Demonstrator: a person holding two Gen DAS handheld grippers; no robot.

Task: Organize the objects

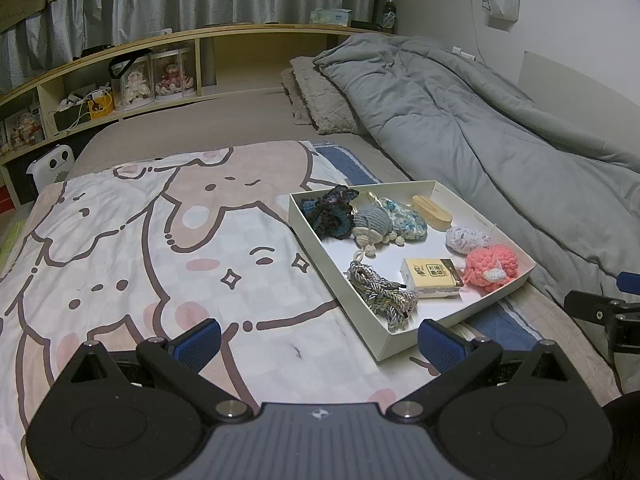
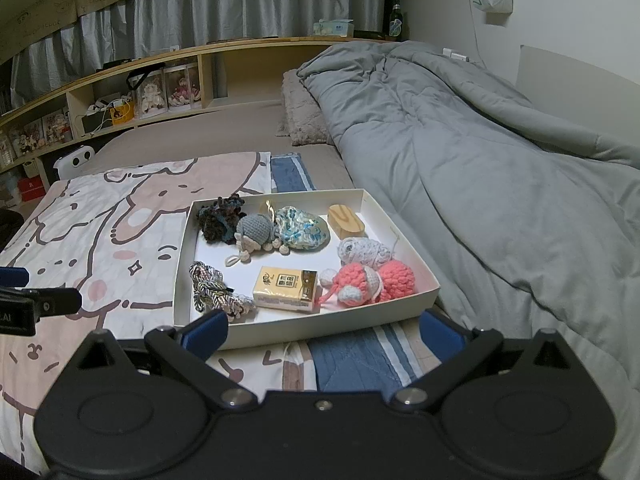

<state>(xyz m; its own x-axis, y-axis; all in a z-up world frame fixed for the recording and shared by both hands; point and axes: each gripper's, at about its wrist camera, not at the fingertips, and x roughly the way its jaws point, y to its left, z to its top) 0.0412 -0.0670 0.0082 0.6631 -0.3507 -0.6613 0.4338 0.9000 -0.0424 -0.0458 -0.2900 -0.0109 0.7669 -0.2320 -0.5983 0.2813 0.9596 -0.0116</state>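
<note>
Both tongs are spread wide w/ nothing between the pads: your left tongs [image 1: 318, 344] hover over the cartoon-print blanket [image 1: 132, 248], your right tongs [image 2: 324, 332] hang just short of the near wall of the white box lid tray [image 2: 181, 280]. All the task's things sit inside that tray on the bed, none outside it as far as you can see.

The relation that matters: the tray lies straight ahead of your right tongs and off to the right of your left tongs, so the right hand is the nearer one. From the right wrist view the nearest items are the yellow card box [image 2: 285, 289], centre-near, and the braided cord bundle [image 2: 214, 290] at the near-left corner, just beyond the left pad. The card box's long axis runs roughly left-right across your approach, slightly skewed, so I'd judge the tongs should close across its short side, i.e. near-to-far, which likely needs a wrist turn first.

Pink crochet toy [image 2: 372, 282] sits near-right, touching or almost touching the card box's right end; can't tell which. White yarn ball [image 2: 362, 252] is just behind it, wooden block [image 2: 346, 220] far-right. Far-left: dark crochet scrunchie [image 2: 220, 218], grey crochet doll [image 2: 256, 234], blue floral pouch [image 2: 302, 232], packed close together.

Grey duvet [image 2: 460, 152] runs along the tray's right side.
</note>
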